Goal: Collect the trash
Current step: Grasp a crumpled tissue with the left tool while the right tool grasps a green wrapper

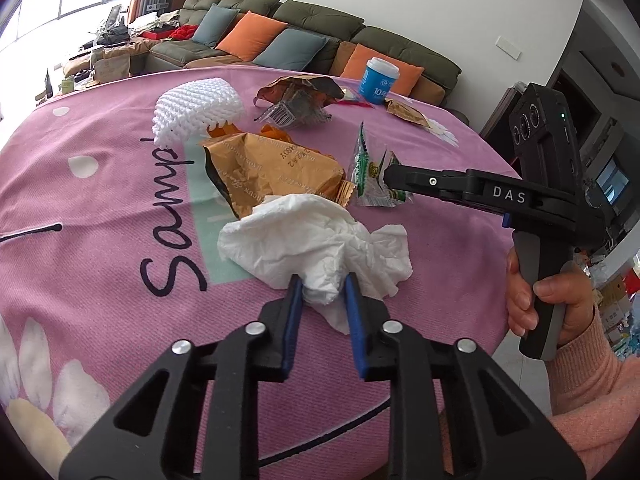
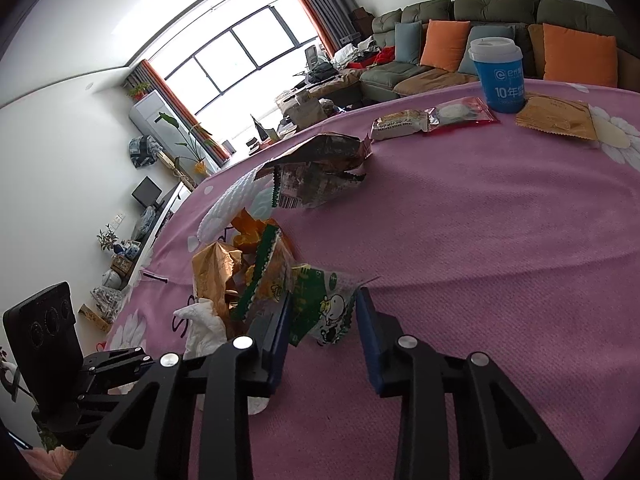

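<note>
1. Here, a crumpled white paper tissue [image 1: 320, 240] lies on a pink tablecloth [image 1: 100, 208] printed with white daisies and dark script lettering, near the table's front edge.
2. The left gripper [image 1: 322, 290], black with blue finger pads, has its two fingers pressed against a bunched fold of the tissue, one on each side, so it is clamped on the tissue.
3. Touching the tissue's far side is a crinkled gold-brown foil snack bag [image 1: 272, 172], with scraps of orange wrapper [image 1: 224, 132] behind it.
4. Just right of that bag sits a small green-and-white plastic wrapper with a cartoon sheep [image 2: 320, 308].
5. The right gripper [image 2: 324, 312] reaches in from the right, held in a hand [image 1: 560, 300] with a pink sleeve. Its fingers sit on either side of the green wrapper with a visible gap on the right side, so they are apart and not yet pinching it.
6. Farther back lies a white foam mesh fruit sleeve [image 1: 196, 110], and beside it a torn brown-and-silver foil packet with a barcode [image 1: 300, 100].
7. Towards the far edge stands a blue paper cup with a white lid [image 2: 498, 76], with sealed snack packets [image 2: 436, 116] and a flat tan packet [image 2: 554, 116] near it.
8. Beyond the table runs a dark green sofa [image 1: 320, 28] with orange and grey-blue cushions.
</note>
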A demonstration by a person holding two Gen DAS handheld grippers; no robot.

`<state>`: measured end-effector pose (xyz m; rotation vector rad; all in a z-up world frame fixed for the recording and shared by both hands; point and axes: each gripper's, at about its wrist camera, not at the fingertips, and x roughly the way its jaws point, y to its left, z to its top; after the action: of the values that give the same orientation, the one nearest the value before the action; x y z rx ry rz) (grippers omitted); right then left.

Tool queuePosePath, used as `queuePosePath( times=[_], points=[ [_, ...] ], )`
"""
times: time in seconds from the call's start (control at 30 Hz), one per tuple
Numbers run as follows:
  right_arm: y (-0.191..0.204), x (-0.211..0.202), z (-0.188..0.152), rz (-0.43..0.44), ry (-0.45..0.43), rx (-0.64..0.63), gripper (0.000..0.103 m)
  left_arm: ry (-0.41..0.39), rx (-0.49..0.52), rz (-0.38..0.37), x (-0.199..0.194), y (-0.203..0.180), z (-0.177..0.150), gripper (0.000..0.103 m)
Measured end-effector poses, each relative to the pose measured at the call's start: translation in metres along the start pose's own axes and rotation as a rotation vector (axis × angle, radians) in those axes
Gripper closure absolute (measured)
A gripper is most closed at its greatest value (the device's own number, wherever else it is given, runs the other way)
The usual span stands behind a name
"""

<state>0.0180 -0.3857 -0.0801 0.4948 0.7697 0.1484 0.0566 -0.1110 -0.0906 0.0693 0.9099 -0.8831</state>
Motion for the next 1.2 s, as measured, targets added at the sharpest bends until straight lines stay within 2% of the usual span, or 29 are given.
queuePosePath(
  times=[0.17,0.2,0.23,0.43,0.8,1.2],
  points=[
    [0.0,-0.002,0.0,0.004,-0.007,-0.001,0.08,-0.014,-0.001,-0.01,-0.005,0.001,-0.004,0.096],
    [0.0,-0.002,0.0,0.004,-0.01,-0.002,0.083,-0.021,0.004,-0.01,-0.009,0.002,-0.006,0.096],
    [0.001,-0.003,0.0,0.005,-0.012,-0.005,0.093,-0.028,0.009,-0.011,-0.012,0.001,-0.007,0.097],
    [0.002,-0.005,0.0,0.0,-0.017,-0.013,0.093,-0.065,0.03,-0.003,-0.028,-0.002,-0.01,0.097],
    [0.015,-0.026,0.006,0.019,-0.075,-0.035,0.094,-0.127,0.005,0.027,-0.061,0.013,-0.018,0.097],
    [0.062,-0.035,0.013,0.122,-0.105,-0.119,0.095,-0.206,-0.066,0.107,-0.105,0.042,-0.032,0.097]
  ],
)
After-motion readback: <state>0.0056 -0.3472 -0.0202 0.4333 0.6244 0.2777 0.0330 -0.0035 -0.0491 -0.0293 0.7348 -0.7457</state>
